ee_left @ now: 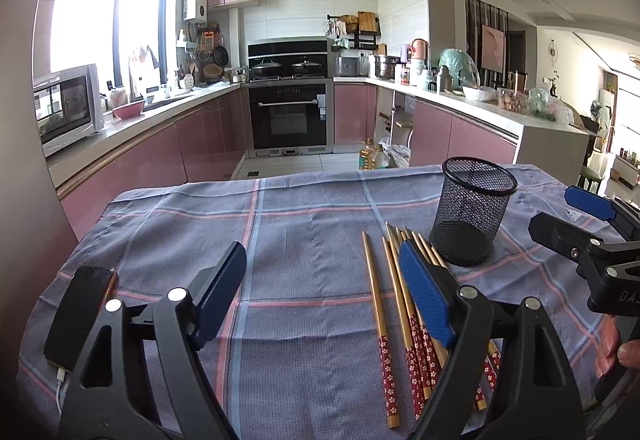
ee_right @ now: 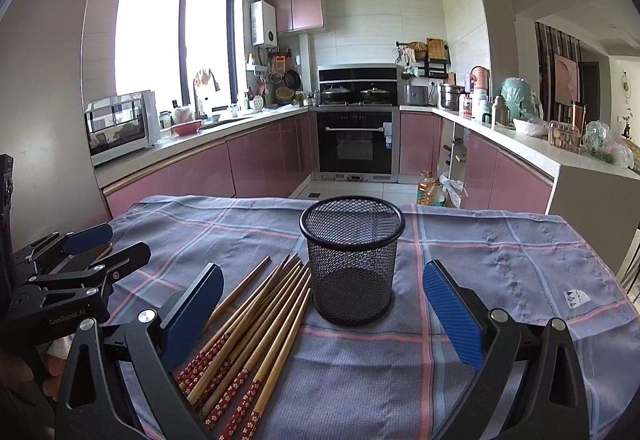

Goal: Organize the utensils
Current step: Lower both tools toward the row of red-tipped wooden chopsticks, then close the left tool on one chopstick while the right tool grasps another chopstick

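Presently, in the left wrist view, the left gripper (ee_left: 324, 296) hovers low over the cloth (ee_left: 304, 224) with its jaws apart and nothing clamped; its right pad sits above the chopsticks (ee_left: 404, 304), its left pad over bare cloth, so no stick lies squarely between them yet. The chopsticks lie loose in a rough fan, patterned red ends toward the camera, tips toward the cup (ee_left: 472, 210), which stands upright and apparently empty just beyond them; this placement keeps the transfer path short. A phone (ee_left: 80, 316) on a cable lies at the left edge of the cloth, well apart from the work. The right gripper (ee_left: 568, 216) enters at the right edge, away from the sticks. In the right wrist view, the right gripper (ee_right: 324, 312) also stands wide and holds nothing; the cup (ee_right: 352, 260) lies ahead between its pads, the chopsticks (ee_right: 248, 324) spread beside and partly under its left pad. The left gripper (ee_right: 88, 248) shows at the left edge. Judged from this layout, sorting has not begun: all visible sticks rest on the cloth (ee_right: 500, 260), and the left gripper appears positioned to take the first.
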`<act>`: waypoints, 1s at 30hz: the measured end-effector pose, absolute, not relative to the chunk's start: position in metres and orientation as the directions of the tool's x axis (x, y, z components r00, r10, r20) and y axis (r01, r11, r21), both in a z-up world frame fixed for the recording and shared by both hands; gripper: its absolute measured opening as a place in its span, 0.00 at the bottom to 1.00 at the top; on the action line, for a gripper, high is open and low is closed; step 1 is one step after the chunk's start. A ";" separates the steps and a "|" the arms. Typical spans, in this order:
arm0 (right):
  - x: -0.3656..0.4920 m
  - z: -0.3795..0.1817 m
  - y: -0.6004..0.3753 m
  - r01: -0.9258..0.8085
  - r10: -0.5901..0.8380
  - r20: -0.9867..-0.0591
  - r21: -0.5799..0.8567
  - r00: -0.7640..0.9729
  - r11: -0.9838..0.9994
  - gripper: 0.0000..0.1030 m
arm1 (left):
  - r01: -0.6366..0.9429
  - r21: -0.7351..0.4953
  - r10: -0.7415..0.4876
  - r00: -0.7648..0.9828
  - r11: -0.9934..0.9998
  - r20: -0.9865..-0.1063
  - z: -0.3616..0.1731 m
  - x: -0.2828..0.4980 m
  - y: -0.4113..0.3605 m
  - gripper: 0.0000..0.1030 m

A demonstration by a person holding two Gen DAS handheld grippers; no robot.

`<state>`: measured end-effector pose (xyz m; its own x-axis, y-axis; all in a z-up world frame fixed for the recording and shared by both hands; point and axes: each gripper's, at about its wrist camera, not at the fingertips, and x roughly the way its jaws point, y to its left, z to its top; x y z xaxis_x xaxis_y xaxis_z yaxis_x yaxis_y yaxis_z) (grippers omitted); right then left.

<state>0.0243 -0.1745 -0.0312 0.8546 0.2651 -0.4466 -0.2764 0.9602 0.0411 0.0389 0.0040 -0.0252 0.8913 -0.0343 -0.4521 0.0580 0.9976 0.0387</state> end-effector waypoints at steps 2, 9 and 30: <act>0.030 -0.038 -0.170 -0.288 0.267 -0.495 0.036 0.827 0.957 0.92 | 0.071 0.043 -0.041 0.873 0.997 -0.485 -0.031 0.046 0.003 0.71; 0.053 -0.071 -0.158 -0.320 0.272 -0.646 0.045 0.713 0.946 0.77 | 0.124 0.030 -0.082 0.800 0.992 -0.595 -0.054 0.071 -0.001 0.59; 0.082 -0.101 -0.134 -0.383 0.267 -0.782 0.039 0.564 0.923 0.33 | 0.280 0.029 -0.162 0.633 0.959 -0.757 -0.090 0.119 -0.032 0.36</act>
